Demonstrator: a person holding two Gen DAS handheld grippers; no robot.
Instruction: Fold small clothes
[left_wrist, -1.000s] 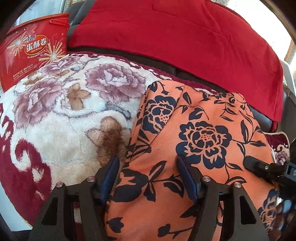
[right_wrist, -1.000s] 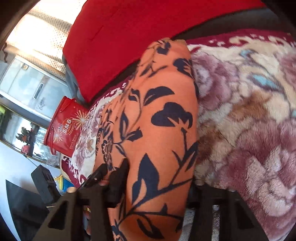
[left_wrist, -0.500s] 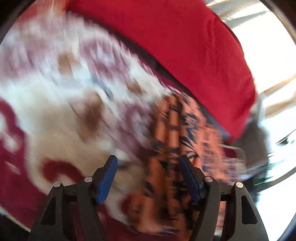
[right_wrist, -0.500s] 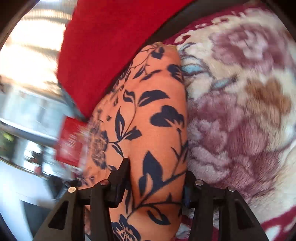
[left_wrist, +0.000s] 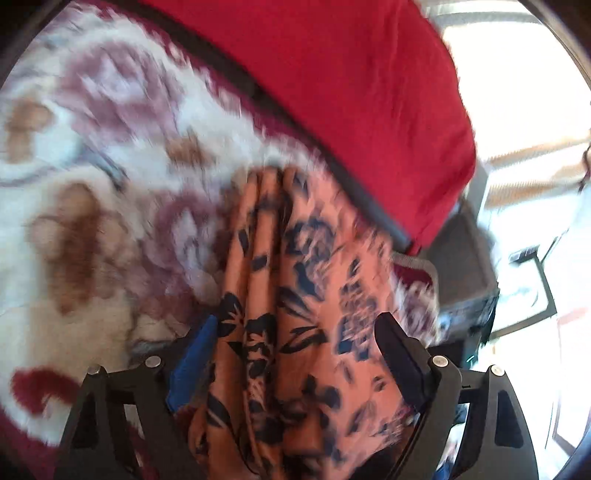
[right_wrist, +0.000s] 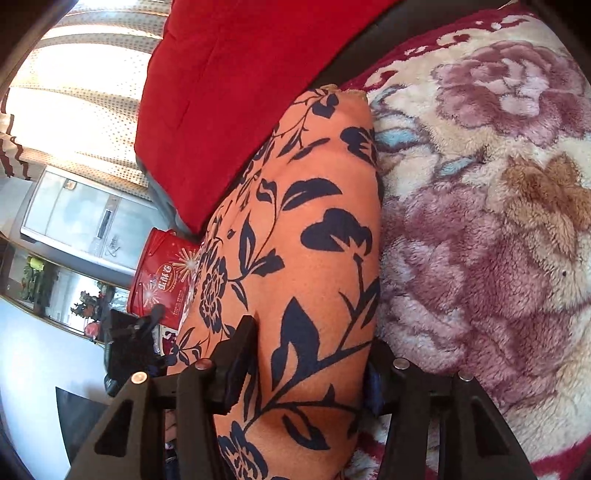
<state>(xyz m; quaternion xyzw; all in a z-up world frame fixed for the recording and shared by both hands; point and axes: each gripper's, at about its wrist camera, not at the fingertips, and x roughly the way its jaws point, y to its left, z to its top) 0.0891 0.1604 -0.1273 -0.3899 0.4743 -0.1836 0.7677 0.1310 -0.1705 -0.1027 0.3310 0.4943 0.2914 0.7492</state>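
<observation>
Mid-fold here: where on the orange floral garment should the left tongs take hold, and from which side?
Judging from the left wrist view, grip the bunched near end of the orange floral garment, coming in along its length from the near edge of the plush blanket. There the pleats gather into one thick ridge already lying between the open fingers of the left tongs.

An orange garment with a dark navy flower-and-leaf print (left_wrist: 295, 350) (right_wrist: 306, 258) is lying bunched in lengthwise folds, running from the bottom centre of the left wrist frame up to its middle; in the right wrist frame it is filling the centre, smoother and rounded.
</observation>
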